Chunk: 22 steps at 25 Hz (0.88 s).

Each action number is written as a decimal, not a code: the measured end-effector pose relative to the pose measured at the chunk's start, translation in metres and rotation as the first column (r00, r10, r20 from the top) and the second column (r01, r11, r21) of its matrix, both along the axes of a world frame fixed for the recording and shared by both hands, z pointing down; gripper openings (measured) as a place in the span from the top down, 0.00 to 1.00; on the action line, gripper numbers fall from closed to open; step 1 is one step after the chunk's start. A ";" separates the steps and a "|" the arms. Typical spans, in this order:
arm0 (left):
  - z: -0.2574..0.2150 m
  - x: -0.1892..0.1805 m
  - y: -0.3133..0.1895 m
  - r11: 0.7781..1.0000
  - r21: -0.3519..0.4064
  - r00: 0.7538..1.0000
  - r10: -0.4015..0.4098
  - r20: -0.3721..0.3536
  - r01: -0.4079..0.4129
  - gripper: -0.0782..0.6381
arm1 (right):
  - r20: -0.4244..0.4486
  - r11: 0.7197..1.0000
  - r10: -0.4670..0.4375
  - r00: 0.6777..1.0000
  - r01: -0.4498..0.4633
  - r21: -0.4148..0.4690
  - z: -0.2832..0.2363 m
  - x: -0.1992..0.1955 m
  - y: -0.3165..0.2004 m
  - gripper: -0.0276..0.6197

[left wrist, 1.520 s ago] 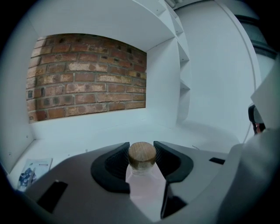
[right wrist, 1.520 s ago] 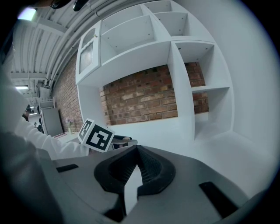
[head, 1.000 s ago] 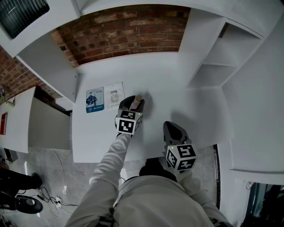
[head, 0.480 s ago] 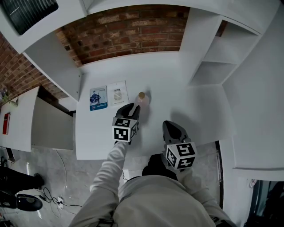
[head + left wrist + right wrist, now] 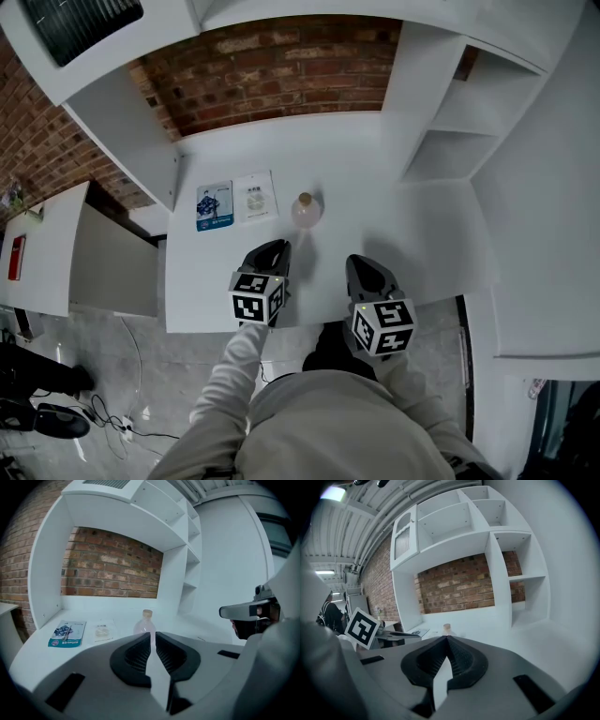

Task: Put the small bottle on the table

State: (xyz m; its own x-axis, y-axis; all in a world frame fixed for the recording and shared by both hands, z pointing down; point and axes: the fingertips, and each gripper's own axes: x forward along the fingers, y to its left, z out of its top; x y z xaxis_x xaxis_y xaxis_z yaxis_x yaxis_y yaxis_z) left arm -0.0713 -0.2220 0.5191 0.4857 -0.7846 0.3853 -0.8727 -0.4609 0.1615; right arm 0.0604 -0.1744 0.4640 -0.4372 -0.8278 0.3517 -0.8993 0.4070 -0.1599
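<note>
While the small bottle (image 5: 306, 210) stands upright on the table (image 5: 394, 178), beyond both grippers, the left gripper (image 5: 279, 248) jaws are closing on nothing; the right gripper (image 5: 360, 264) is pressed together, empty. Bottle looks light, rigid, slick: pinch the body, not the neck.

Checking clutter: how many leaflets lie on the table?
2. A blue leaflet lies furthest left, and a white leaflet lies between it and the bottle. None seems hidden.

A pale pink, tan-capped small bottle (image 5: 306, 213) stands out against the white counter (image 5: 394, 225), a red-brown brick wall (image 5: 272, 56) and a blue-printed leaflet (image 5: 215, 206) beside a white one (image 5: 255, 197).
</note>
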 end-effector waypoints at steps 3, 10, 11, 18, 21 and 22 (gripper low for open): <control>-0.005 -0.008 0.009 1.000 0.005 1.000 -0.009 -0.009 0.009 0.83 | -0.004 1.000 -0.004 1.000 0.004 0.006 -0.002 -0.004 0.003 0.91; -0.014 -0.024 0.034 1.000 0.017 1.000 -0.020 -0.013 0.020 0.86 | -0.016 1.000 -0.012 1.000 0.012 0.006 -0.001 -0.012 0.016 0.91; -0.015 -0.026 0.038 1.000 0.020 1.000 -0.021 -0.011 0.022 0.86 | -0.016 1.000 -0.013 1.000 0.013 0.007 -0.001 -0.014 0.018 0.91; -0.020 -0.036 0.056 0.999 0.031 0.999 -0.037 -0.011 0.037 0.86 | -0.013 1.000 -0.016 1.000 0.016 0.019 -0.005 -0.019 0.026 0.91; -0.025 -0.041 0.062 0.998 0.052 0.999 -0.047 -0.001 0.047 0.86 | -0.020 1.000 -0.018 1.000 0.019 0.019 -0.005 -0.020 0.030 0.91; -0.027 -0.043 0.063 0.997 0.060 0.999 -0.051 -0.001 0.051 0.86 | -0.022 1.000 -0.020 1.000 0.020 0.018 -0.004 -0.020 0.031 0.91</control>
State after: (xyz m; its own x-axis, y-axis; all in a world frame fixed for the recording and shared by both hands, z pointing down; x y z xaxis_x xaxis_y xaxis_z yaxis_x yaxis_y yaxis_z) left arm -0.1142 -0.1587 0.4922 0.4443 -0.8300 0.3371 -0.8953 -0.4247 0.1343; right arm 0.0403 -0.1435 0.4598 -0.4457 -0.8253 0.3468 -0.8943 0.4273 -0.1326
